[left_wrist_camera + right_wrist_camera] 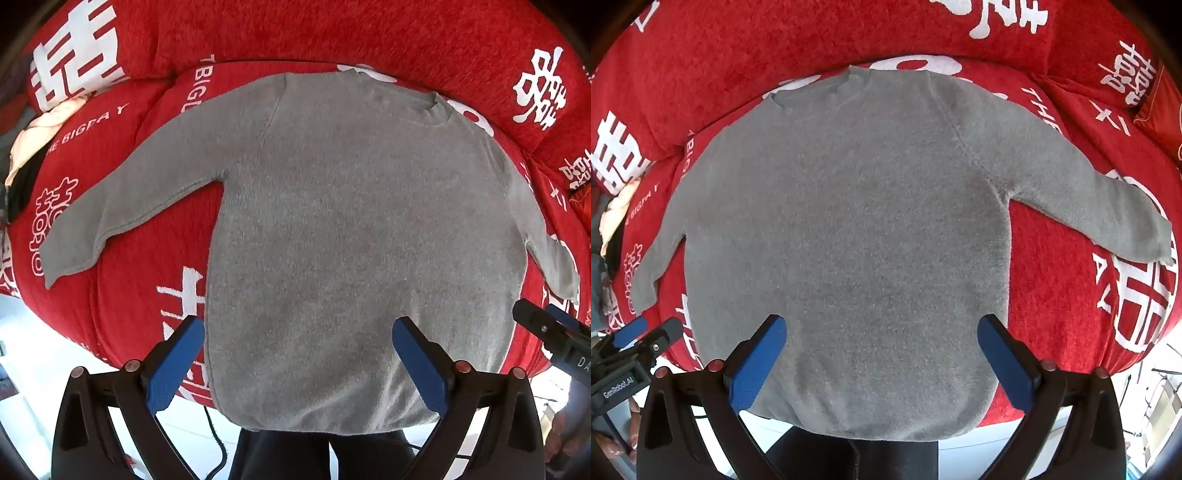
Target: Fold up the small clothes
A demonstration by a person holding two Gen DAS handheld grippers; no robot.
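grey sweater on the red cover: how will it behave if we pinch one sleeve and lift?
The grey sweater is probably floppy: it lies flat and follows the curve of the red cover. Its fuzzy knit likely grips rather than slips. Lifting one sleeve would likely leave the body trailing.

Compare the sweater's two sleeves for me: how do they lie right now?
On the grey sweater, the left sleeve angles out with a wide wedge of red cover between it and the body. The right sleeve spreads out likewise in the right wrist view, but its cuff end looks darker and slightly rumpled. Both lie flat, unfolded, untouched by either gripper.
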